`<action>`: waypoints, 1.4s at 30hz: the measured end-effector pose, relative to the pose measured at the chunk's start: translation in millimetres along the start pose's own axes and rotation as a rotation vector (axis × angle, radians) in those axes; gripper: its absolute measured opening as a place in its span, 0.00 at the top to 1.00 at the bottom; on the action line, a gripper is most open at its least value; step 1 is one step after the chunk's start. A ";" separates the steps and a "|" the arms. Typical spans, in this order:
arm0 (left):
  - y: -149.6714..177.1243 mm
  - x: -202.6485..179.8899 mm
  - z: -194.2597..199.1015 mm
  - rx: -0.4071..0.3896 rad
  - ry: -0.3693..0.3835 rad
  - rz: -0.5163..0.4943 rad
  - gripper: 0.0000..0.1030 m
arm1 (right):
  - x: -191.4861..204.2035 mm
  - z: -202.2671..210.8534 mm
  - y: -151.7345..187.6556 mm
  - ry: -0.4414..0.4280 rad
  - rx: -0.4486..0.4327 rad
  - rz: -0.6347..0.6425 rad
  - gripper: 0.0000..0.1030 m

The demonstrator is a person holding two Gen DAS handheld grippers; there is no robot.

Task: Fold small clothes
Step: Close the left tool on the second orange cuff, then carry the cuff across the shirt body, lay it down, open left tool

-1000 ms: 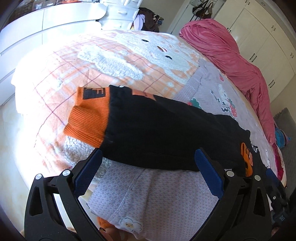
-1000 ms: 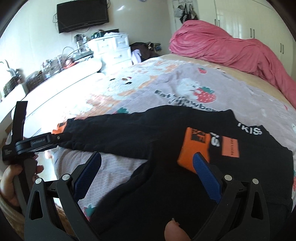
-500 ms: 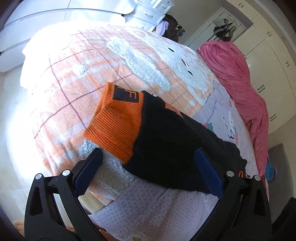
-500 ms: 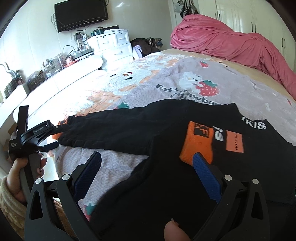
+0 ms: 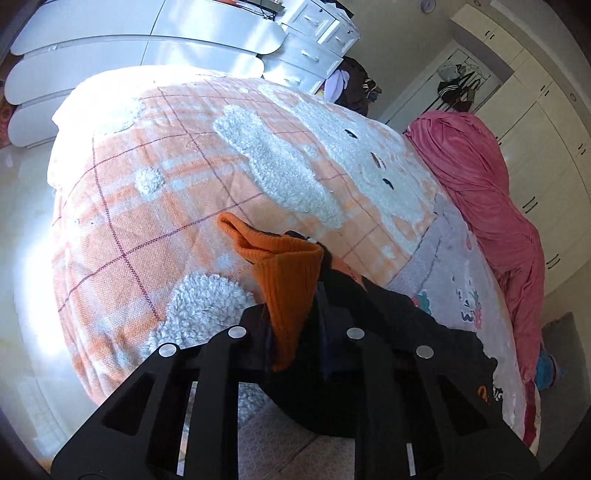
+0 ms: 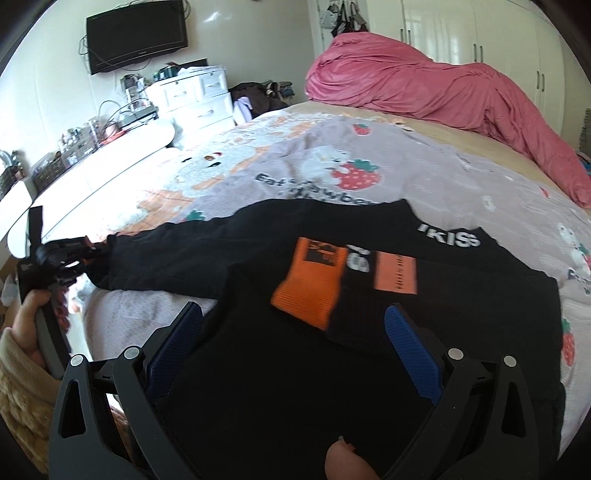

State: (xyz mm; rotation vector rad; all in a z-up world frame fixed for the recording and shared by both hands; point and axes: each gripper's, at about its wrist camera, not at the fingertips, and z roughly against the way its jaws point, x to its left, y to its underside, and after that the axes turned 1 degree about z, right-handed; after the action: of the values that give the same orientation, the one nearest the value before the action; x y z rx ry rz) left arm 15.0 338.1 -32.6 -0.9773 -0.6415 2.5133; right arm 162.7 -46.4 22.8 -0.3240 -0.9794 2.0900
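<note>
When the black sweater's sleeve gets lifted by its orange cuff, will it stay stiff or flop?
Probably floppy: the orange cuff already bunches where the left claw has just closed on it. The sleeve lies limp on the bed, so it would likely drape and drag, not slide.

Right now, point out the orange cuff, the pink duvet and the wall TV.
orange cuff (image 5: 286, 280), left wrist view, ribbed middle, pinched in the left tool.
pink duvet (image 6: 424, 92), right wrist view, middle of the heap.
wall TV (image 6: 136, 35), right wrist view, centre of the dark screen.
</note>
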 end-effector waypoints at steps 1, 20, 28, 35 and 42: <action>-0.5 -3.5 3.9 -0.004 0.018 -0.003 0.91 | -7.4 2.8 3.1 0.009 -0.003 -0.017 0.04; 46.7 -148.2 49.1 -0.060 0.415 -0.187 0.96 | -94.0 32.4 21.4 0.049 -0.057 -0.299 0.04; 72.5 -184.7 46.3 -0.033 0.545 -0.270 0.96 | -122.7 46.2 25.6 0.089 -0.082 -0.371 0.04; 101.0 -216.7 33.9 0.057 0.647 -0.330 0.96 | -148.5 59.0 30.8 0.131 -0.098 -0.434 0.04; 129.4 -240.8 17.9 0.145 0.687 -0.394 0.96 | -172.5 71.5 34.7 0.197 -0.117 -0.486 0.04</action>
State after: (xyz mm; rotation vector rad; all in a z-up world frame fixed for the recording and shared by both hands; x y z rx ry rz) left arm 147.2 109.1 38.9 -1.3909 -0.3762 1.7009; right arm 219.9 -227.3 28.8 -0.3077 -0.9524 1.5362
